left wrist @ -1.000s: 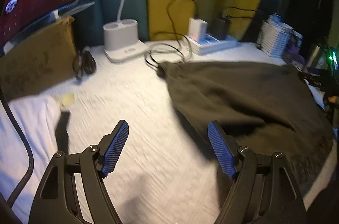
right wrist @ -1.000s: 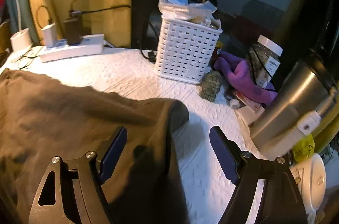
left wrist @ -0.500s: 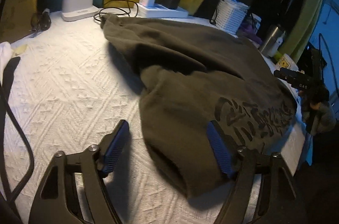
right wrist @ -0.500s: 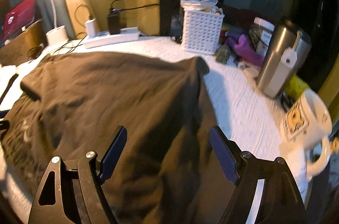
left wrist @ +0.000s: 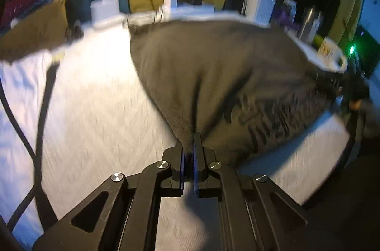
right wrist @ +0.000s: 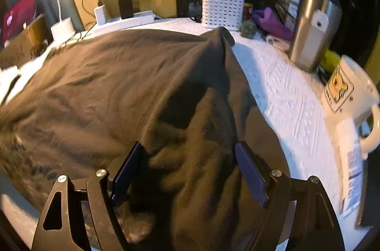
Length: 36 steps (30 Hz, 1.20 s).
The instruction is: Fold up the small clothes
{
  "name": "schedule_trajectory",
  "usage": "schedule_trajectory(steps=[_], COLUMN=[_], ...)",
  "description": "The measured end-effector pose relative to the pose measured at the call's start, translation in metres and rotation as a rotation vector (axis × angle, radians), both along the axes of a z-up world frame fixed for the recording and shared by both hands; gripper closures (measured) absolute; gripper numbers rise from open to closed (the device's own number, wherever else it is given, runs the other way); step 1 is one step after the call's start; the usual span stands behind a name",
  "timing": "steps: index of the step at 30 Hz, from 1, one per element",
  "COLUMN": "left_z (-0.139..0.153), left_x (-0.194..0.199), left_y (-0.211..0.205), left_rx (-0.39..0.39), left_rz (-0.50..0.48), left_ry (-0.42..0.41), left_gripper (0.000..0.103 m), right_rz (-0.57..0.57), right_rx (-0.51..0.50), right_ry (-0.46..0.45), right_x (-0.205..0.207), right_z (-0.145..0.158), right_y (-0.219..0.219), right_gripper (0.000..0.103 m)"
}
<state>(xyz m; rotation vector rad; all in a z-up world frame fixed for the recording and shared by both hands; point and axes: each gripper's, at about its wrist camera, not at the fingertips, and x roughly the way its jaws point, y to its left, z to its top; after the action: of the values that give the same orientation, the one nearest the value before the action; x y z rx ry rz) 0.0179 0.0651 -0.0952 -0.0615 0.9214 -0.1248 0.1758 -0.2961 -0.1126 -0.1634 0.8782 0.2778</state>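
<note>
Left wrist view: the left gripper (left wrist: 189, 151) has its blue-padded jaws pressed together on the near corner of the dark olive-brown sweatshirt (left wrist: 220, 75), cloth rising in a pulled ridge from the pinch. The frame is motion-blurred. The garment lies spread over the white textured bedcover (left wrist: 95, 108), dark printed lettering visible toward its right side. A black cable (left wrist: 22, 132) runs along the left. Farther back: a white lamp base (left wrist: 105, 10), a white power strip (left wrist: 190, 10), a white perforated plastic basket (left wrist: 260, 4).

Right wrist view: the right gripper (right wrist: 187, 170) is spread wide, its jaws straddling a bunched fold of the same sweatshirt (right wrist: 118, 89); the left pad touches the cloth, and nothing is pinched. Right of the garment, on the bedcover (right wrist: 285, 94), stands a white mug with a cartoon print (right wrist: 351, 94), then a stainless steel tumbler (right wrist: 311, 30). Behind: purple cloth (right wrist: 270, 21), the basket (right wrist: 222, 6), a black charger (right wrist: 125, 6) on the power strip (right wrist: 125, 21).
</note>
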Motion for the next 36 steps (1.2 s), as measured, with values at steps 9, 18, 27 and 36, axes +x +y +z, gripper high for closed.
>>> schedule_trajectory(steps=[9, 18, 27, 36], left_z=[0.016, 0.001, -0.011, -0.011], left_x=[-0.002, 0.035, 0.045, 0.032], left_y=[0.030, 0.081, 0.019, 0.018], left_rx=[-0.089, -0.148, -0.071, -0.017], left_rz=[0.078, 0.182, -0.001, 0.034], left_ry=[0.016, -0.039, -0.011, 0.003], left_gripper=[0.077, 0.062, 0.062, 0.038], right_rz=[-0.004, -0.115, -0.132, -0.144], right_rx=[0.008, 0.026, 0.019, 0.045], right_ry=[-0.004, -0.029, -0.065, -0.028], right_x=[-0.006, -0.024, -0.033, -0.033], right_z=[0.002, 0.016, 0.024, 0.017], right_y=[-0.011, -0.063, -0.089, -0.108], right_gripper=[0.021, 0.021, 0.023, 0.042])
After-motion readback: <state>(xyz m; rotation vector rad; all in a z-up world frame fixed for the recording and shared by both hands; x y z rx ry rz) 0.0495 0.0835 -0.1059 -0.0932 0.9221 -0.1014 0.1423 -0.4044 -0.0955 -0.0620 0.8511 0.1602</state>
